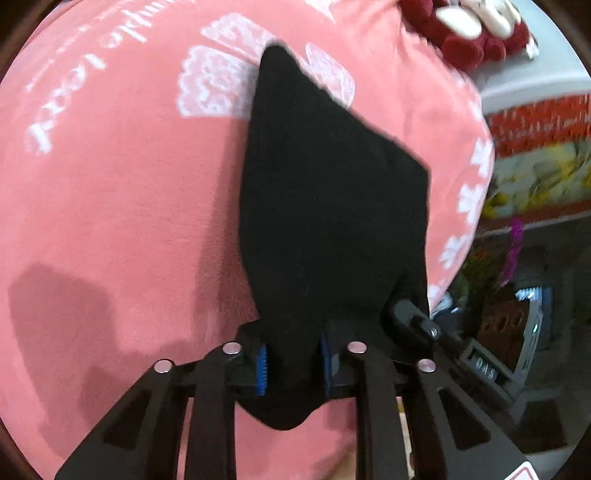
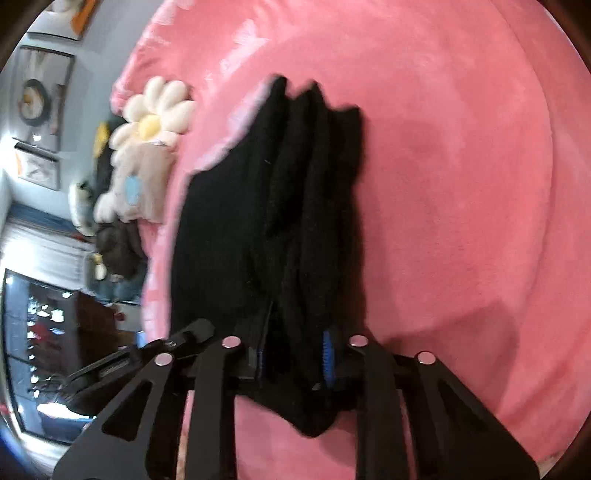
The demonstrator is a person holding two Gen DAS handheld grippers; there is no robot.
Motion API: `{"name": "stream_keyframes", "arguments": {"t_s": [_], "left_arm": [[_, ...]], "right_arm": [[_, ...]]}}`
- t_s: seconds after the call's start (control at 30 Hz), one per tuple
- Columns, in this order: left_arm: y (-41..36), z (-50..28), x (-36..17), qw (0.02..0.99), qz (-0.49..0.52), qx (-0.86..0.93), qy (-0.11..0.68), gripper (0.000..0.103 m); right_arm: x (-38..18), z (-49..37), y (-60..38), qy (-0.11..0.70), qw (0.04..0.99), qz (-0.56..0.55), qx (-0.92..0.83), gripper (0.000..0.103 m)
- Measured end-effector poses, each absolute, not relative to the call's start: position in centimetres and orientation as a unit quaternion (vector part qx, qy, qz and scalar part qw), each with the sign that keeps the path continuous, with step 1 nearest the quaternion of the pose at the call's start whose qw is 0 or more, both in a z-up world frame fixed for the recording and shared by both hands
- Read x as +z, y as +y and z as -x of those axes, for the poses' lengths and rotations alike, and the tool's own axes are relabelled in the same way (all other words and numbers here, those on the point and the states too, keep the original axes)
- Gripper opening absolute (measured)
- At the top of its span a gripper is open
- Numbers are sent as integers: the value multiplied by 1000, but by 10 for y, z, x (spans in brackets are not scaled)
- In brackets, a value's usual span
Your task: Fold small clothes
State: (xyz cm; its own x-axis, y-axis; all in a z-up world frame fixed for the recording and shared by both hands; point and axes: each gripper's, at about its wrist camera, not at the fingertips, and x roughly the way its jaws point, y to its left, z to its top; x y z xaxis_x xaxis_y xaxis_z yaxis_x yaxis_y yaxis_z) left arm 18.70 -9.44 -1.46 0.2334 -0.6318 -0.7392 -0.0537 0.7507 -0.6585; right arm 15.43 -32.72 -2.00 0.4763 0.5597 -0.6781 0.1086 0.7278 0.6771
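A small black garment (image 1: pixel 325 206) hangs over a pink blanket (image 1: pixel 110 203). My left gripper (image 1: pixel 293 365) is shut on one bunched end of it, the cloth squeezed between the blue pads (image 1: pixel 261 369). The right wrist view shows the same black garment (image 2: pixel 273 229) gathered in folds. My right gripper (image 2: pixel 293 363) is shut on its other end, blue pads (image 2: pixel 327 362) pressing the fabric. The other gripper's black body (image 1: pixel 417 317) shows close by at the right of the left wrist view, and the left one (image 2: pixel 188 334) at the left of the right wrist view.
A red and white plush toy (image 1: pixel 469 29) lies on the blanket's far corner. A white flower-shaped plush (image 2: pixel 155 118) and a dark toy (image 2: pixel 118 251) sit beside the pink blanket (image 2: pixel 461 184). Beyond the bed's edge are shelves, pictures and furniture.
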Motion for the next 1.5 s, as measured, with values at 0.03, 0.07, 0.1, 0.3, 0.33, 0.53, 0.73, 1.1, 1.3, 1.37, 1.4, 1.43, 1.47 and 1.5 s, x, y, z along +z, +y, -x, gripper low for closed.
{"name": "stream_keyframes", "arguments": {"t_s": [0.03, 0.07, 0.1, 0.3, 0.33, 0.53, 0.73, 1.1, 1.3, 1.37, 1.4, 1.43, 1.47, 1.5], "left_arm": [[-90, -182, -4, 728, 292, -206, 585, 14], [-86, -175, 8, 728, 285, -214, 586, 14], [-82, -162, 21, 727, 275, -225, 588, 14], [-94, -124, -2, 745, 126, -140, 640, 28], [-94, -124, 1, 748, 138, -143, 634, 31], [-102, -147, 33, 786, 156, -143, 581, 42], [-126, -161, 32, 805, 89, -135, 571, 50], [-124, -160, 24, 800, 90, -129, 580, 52], [-119, -150, 21, 797, 97, -126, 583, 53], [-119, -144, 21, 798, 92, -126, 582, 53], [-118, -143, 20, 797, 91, -125, 583, 53], [-117, -141, 19, 796, 90, -124, 585, 53], [-116, -139, 18, 794, 89, -123, 588, 53], [-116, -137, 18, 794, 89, -121, 590, 53]], "right_arm": [[-5, -143, -326, 488, 793, -330, 152, 18], [3, -134, -323, 491, 795, -321, 156, 18], [3, -125, -322, 499, 793, -313, 157, 18], [-30, -97, -330, 538, 799, -264, 54, 35], [-15, -98, -332, 506, 814, -277, 68, 35], [26, -160, -293, 465, 845, -223, 141, 24], [-10, -197, -306, 503, 835, -217, 50, 5], [13, -151, -285, 489, 846, -204, 52, 9], [-16, -95, -257, 548, 819, -153, 65, 8], [-40, -85, -264, 567, 809, -147, 42, 4], [-41, -80, -271, 566, 806, -166, 40, 3], [-35, -75, -278, 559, 807, -186, 37, 3], [-29, -73, -280, 552, 811, -191, 35, 4], [-24, -70, -281, 547, 815, -188, 34, 7]]}}
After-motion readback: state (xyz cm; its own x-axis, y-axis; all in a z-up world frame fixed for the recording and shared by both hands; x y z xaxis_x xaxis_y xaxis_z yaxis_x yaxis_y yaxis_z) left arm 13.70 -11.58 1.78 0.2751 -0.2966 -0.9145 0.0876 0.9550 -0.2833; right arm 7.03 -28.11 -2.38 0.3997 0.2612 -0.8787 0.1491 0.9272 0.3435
